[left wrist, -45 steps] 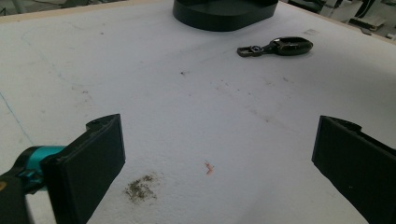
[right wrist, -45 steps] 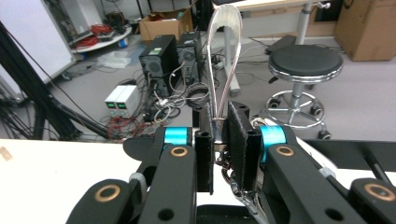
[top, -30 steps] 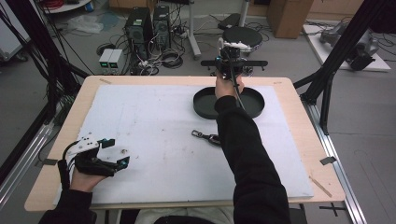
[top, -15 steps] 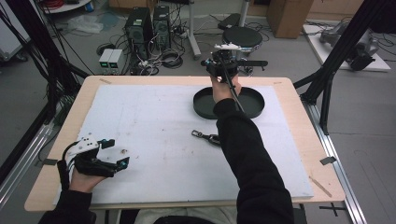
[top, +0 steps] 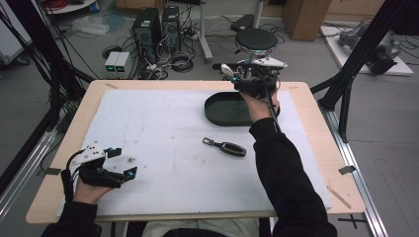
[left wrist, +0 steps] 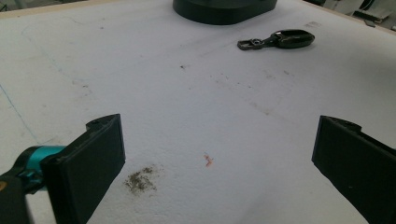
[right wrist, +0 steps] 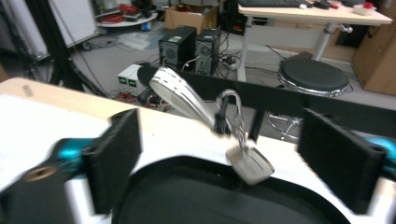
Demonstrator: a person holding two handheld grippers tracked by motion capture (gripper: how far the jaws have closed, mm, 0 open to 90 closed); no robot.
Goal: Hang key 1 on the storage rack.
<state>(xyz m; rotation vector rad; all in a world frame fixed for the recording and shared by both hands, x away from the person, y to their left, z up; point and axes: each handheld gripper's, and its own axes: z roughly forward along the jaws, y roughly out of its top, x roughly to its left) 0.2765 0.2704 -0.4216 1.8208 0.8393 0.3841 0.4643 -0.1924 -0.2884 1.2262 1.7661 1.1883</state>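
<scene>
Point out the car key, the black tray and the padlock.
Car key (top: 231, 148): high view, middle of its black body.
Black tray (top: 217, 114): high view, left rim.
Padlock (right wrist: 250, 164): right gripper view, silver body, in mid-air between the jaws, untouched.

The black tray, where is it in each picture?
High view: the black tray lies at the table's far right, under the right gripper.
Left gripper view: its near wall shows at the top edge, right of centre.
Right gripper view: it spreads across the bottom, between the jaws.
Shared landmark: the white mat it lies on.
</scene>
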